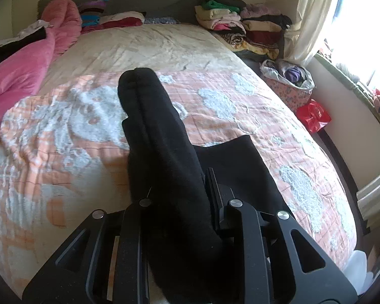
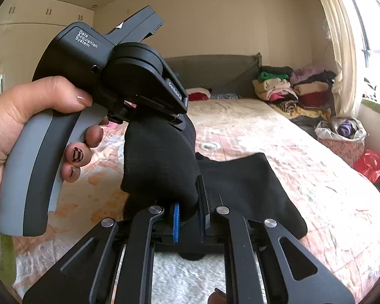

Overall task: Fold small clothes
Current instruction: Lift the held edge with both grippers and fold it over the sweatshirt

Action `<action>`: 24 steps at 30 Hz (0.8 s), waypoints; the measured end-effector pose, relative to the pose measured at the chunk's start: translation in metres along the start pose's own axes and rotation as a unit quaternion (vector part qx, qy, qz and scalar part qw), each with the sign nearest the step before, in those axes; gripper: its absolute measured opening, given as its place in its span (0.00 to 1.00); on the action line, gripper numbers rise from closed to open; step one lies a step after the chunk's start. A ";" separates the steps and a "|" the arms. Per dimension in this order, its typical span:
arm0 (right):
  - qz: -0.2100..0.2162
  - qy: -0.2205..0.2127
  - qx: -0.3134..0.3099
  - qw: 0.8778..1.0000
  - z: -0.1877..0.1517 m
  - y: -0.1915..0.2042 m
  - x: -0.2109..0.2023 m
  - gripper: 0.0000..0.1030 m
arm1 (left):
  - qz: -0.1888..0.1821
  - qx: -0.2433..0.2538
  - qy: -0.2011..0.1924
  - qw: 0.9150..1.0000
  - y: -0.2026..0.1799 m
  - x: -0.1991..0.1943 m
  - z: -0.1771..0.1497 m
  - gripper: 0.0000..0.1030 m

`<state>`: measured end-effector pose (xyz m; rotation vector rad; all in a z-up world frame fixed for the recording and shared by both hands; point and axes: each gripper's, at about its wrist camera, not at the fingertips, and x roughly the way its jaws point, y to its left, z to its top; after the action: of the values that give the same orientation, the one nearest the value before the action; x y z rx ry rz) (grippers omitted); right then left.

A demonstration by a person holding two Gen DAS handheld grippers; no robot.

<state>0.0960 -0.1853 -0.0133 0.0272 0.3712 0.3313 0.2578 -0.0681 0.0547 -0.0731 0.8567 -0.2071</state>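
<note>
Above the peach-and-white quilted bed (image 1: pixel 240 116), both grippers (image 1: pixel 182 185) (image 2: pixel 190 197) clamp the black knit garment (image 1: pixel 152 116); uneven pull could slip the fold.

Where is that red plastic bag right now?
The red plastic bag lies on the floor at the bed's window side, right beside the patterned basket stuffed with clothes; both views show it at the right edge.

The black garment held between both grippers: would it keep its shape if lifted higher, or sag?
Probably sag. The black garment drapes limply between the left gripper and right gripper, so it looks floppy. Its free part lies flat on the bedspread, suggesting light cloth. The knit seems unlikely to slip from the pads.
</note>
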 end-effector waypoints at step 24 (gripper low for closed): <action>0.027 0.081 0.168 0.982 -0.028 -0.077 0.033 0.10 | -0.034 0.013 0.070 0.997 -0.058 0.080 0.000 0.28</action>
<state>0.1389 -0.2481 -0.0574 0.3439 0.5856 0.3230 0.3004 -0.1416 0.0037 -0.0636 0.9925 -0.2895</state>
